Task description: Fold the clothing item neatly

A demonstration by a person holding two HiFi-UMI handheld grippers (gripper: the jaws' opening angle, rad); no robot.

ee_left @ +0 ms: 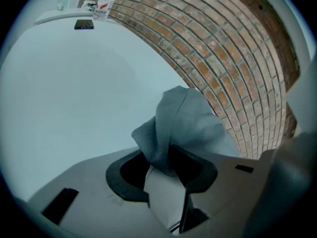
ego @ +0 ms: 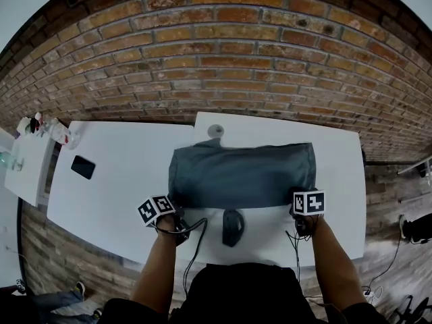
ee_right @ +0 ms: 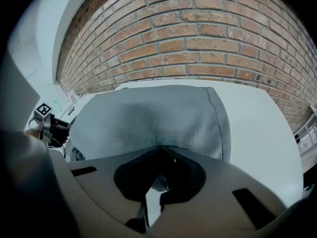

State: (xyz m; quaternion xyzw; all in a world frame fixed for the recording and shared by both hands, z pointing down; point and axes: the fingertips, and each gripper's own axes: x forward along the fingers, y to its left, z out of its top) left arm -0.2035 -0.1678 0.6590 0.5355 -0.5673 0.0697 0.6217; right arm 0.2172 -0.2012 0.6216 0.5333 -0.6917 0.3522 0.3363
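Note:
A grey-blue garment lies folded into a wide band across the white table. My left gripper is at its near left corner. In the left gripper view a bunched corner of the garment stands up between the jaws of the left gripper, which are apart with dark gaps on both sides of the cloth. My right gripper is at the near right corner. In the right gripper view the right gripper is shut on the near edge of the garment.
A black phone lies on the table's left part. A dark mouse-shaped object and a black cable sit near the front edge. A small side table with bottles stands at the left. A brick wall runs behind.

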